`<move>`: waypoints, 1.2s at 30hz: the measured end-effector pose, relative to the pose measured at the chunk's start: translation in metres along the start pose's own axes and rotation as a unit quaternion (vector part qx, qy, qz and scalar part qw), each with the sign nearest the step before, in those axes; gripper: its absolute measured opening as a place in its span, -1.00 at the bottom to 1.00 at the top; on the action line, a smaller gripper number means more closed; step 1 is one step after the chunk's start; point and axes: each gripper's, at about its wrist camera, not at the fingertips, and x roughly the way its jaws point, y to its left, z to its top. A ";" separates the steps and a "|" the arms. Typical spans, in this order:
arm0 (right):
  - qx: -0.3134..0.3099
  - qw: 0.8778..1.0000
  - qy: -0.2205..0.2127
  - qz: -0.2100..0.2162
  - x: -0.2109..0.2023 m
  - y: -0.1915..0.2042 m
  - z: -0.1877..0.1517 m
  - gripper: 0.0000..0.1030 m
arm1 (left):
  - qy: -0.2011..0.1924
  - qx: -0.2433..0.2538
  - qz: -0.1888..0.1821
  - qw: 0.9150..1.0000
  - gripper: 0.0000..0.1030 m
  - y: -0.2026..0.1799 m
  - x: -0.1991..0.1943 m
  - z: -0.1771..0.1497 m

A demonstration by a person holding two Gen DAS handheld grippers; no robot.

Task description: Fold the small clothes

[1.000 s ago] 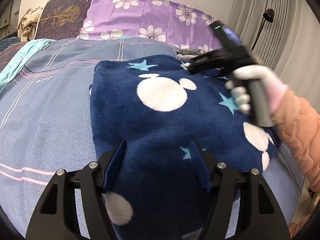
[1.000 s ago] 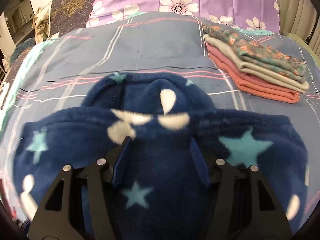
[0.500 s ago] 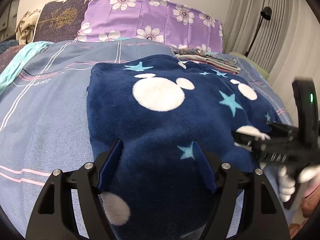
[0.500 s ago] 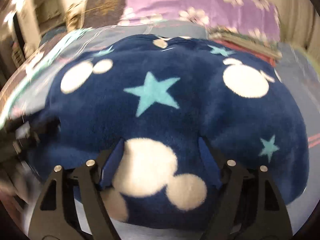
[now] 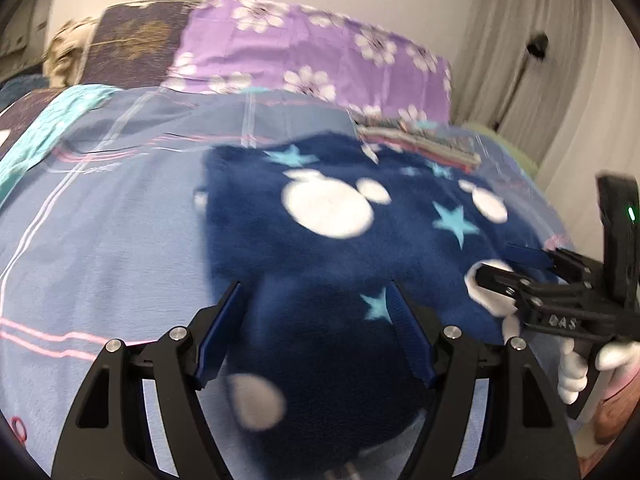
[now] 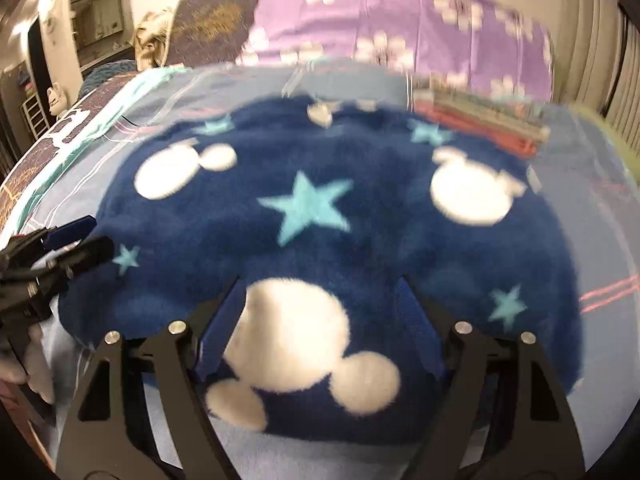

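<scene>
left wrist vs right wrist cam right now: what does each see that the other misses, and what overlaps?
Left wrist only: the right gripper side-on over the fleece edge, a white-gloved hand on its handle, and a dark lamp by the curtain.

Right wrist only: the left gripper at frame left, and shelving in the room beyond the bed.

Both: the navy fleece garment on the blue bedspread, the folded clothes stack, and the purple floral pillow. Both grippers are open.

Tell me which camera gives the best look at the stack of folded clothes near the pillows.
The right wrist view. There the stack of folded clothes sits larger, with its red, pale and patterned layers separable, though blurred. The left wrist view shows the same stack smaller, as a thin blurred strip beyond the navy fleece garment.
</scene>
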 end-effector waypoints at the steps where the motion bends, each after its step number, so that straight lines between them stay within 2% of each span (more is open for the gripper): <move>1: -0.018 1.000 -0.014 -0.006 -0.008 0.005 0.001 0.51 | -0.008 -0.013 0.007 1.000 0.43 0.011 -0.007 0.002; 3: -0.071 0.997 -0.043 -0.001 -0.024 0.024 0.001 0.51 | -0.011 -0.035 0.022 0.999 0.43 0.030 -0.014 0.003; 5: -0.124 0.990 -0.056 0.022 -0.033 0.046 -0.005 0.51 | -0.006 -0.061 0.035 0.997 0.42 0.045 -0.017 0.002; 9: -0.247 0.964 -0.067 0.073 -0.039 0.105 -0.032 0.54 | -0.007 -0.100 0.044 0.994 0.43 0.069 -0.024 -0.006; 13: -0.341 0.935 -0.085 0.050 -0.032 0.148 -0.052 0.55 | -0.005 -0.102 0.043 0.994 0.43 0.075 -0.025 -0.011; 15: -0.358 0.930 -0.069 0.054 -0.025 0.159 -0.053 0.55 | -0.004 -0.103 0.043 0.994 0.44 0.077 -0.023 -0.011; 19: -0.364 0.929 -0.052 0.046 -0.010 0.168 -0.050 0.55 | -0.003 -0.104 0.041 0.994 0.44 0.082 -0.022 -0.012; 23: -0.358 0.932 -0.049 0.043 -0.002 0.169 -0.047 0.60 | 0.001 -0.109 0.038 0.993 0.44 0.085 -0.018 -0.014; 31: -0.365 0.929 -0.048 0.040 0.006 0.171 -0.043 0.66 | 0.005 -0.118 0.021 0.993 0.44 0.087 -0.010 -0.017; 34: -0.386 0.920 -0.049 0.041 -0.002 0.170 -0.051 0.66 | 0.005 -0.122 0.017 0.992 0.44 0.088 -0.010 -0.018; 36: -0.417 0.907 -0.052 0.040 -0.009 0.169 -0.063 0.66 | 0.005 -0.128 0.013 0.992 0.44 0.092 -0.010 -0.019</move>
